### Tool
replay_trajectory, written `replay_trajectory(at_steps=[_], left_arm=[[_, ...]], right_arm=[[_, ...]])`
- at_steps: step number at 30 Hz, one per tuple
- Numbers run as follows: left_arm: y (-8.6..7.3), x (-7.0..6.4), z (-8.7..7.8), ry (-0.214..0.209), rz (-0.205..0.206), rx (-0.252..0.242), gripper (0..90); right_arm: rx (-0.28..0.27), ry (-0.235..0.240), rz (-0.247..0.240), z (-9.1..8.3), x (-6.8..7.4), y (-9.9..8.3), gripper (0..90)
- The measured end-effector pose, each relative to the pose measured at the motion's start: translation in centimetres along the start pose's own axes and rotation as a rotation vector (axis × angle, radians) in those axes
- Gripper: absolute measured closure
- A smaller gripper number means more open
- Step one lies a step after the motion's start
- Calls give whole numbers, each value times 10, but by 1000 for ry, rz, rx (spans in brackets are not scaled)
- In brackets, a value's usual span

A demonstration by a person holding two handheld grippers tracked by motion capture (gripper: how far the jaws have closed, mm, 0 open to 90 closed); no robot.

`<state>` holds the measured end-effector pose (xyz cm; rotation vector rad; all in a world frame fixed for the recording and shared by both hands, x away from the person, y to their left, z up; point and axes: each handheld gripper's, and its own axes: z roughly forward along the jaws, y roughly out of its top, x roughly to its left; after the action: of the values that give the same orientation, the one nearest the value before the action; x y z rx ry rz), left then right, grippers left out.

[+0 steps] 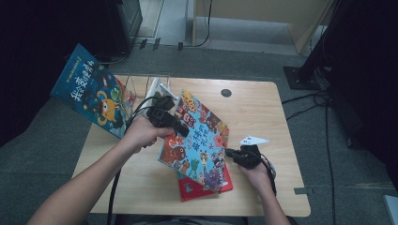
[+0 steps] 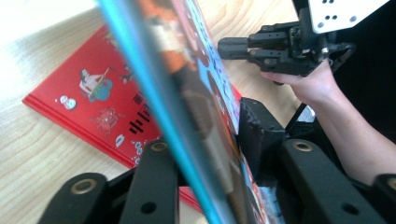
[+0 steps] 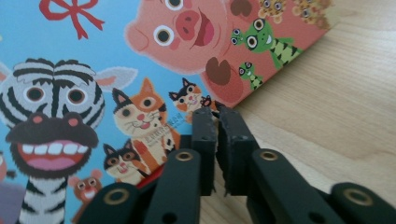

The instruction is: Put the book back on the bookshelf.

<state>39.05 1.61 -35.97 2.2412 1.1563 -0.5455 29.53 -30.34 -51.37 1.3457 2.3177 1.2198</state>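
Near the person's edge of the tabletop (image 1: 263, 187), the red book (image 1: 192, 190) lies flat, one corner jutting out from under the animal picture book (image 1: 199, 140). That book is held tilted above it, its lower edge over the red cover and its upper end raised toward the left. The left gripper (image 1: 180, 127) has its jaws clamped on the picture book's upper edge; in the left gripper view the cover (image 2: 205, 107) passes edge-on between the two jaws. The right gripper (image 1: 232, 153) sits just beside the book's right edge, jaws drawn together with nothing between them, tips close to the cover (image 3: 116, 70) but seemingly not on it.

Risk: the grip is a single pinch at one edge, so the book may pivot or slide out and drop onto the red book. The closed right jaws could push the cover rather than steady it.

Room: bare wood lies to the right of the right gripper and along the near left of the tabletop. Farther off, the clear stand (image 1: 148, 86) at the far left edge and the third book (image 1: 91, 91) leaning out past that edge crowd any leftward swing. The far right, by the round cable port (image 1: 226, 93), is free.
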Motion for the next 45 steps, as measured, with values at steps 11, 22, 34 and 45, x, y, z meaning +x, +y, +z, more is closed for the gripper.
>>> replay_trajectory(at_steps=[11, 22, 34, 45], left_arm=[[13, -14, -15, 17, 3, 57, 784], [17, -23, -25, 24, -17, 97, 815], [-10, -7, -63, 32, -30, 15, 805], [-51, 20, -104, 41, -135, -75, 801]], right_arm=[[-42, -46, 83, -23, -22, 0, 783], [-38, -73, 53, -18, -21, 1, 595], [-72, -40, -8, -11, -12, 9, 582], [-96, 2, -110, 13, 2, 26, 561]])
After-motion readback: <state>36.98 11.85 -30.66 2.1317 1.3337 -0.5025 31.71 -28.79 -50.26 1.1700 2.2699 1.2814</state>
